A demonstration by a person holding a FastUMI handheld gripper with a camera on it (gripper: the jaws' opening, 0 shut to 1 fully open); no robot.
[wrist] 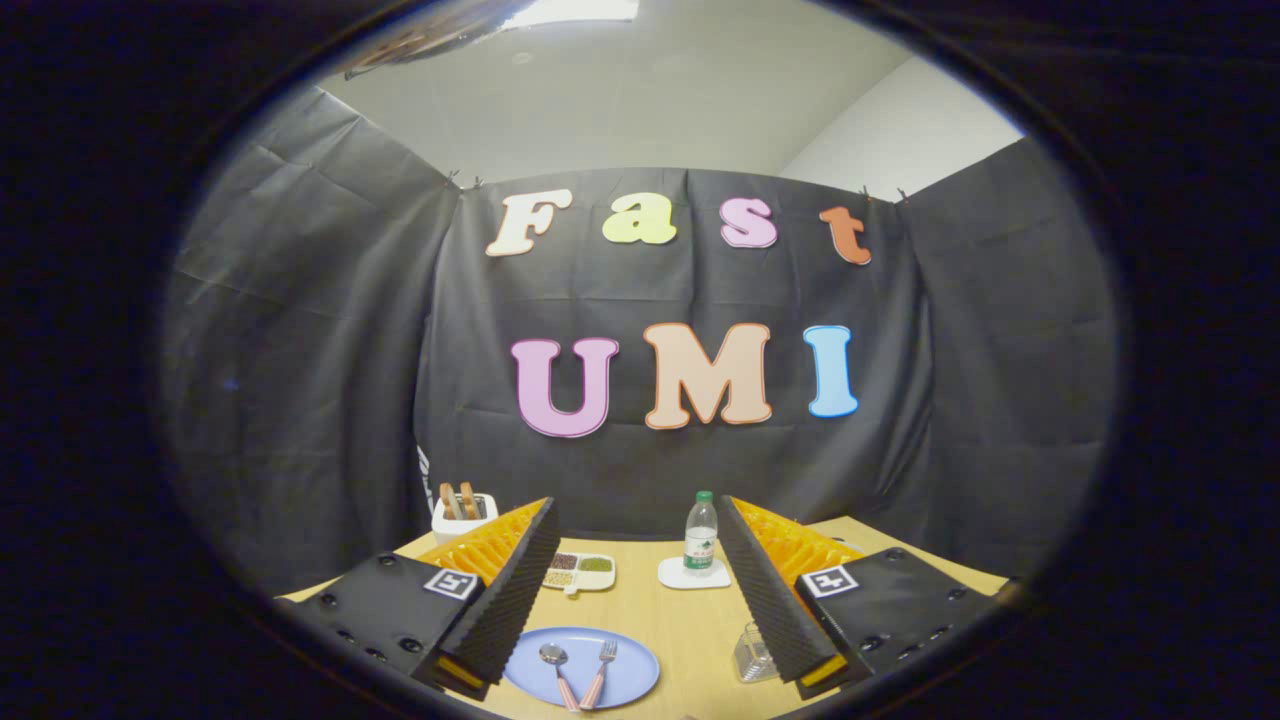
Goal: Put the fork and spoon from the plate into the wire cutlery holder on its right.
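Pale wood makes up the surface [680, 610], which is walled on the left, far and right sides by black cloth [320, 400], with a white ceiling [640, 100] above. The gripper [643, 682] hangs released over the near part of the surface, its fingers spread wide and touching nothing. Between them, toward the left finger, lies a blue plate [630, 668] carrying the spoon [556, 665] on the left and the fork [600, 672] just beside it on the right, handles pointing near. The wire cutlery holder [752, 655] stands right of the plate, partly hidden by the right finger. Bare wood runs from the plate back to a water bottle [700, 535] on a white coaster [680, 576] near the far edge, a divided dish [580, 572] to its left, and a white toaster [465, 512] at the far left corner.
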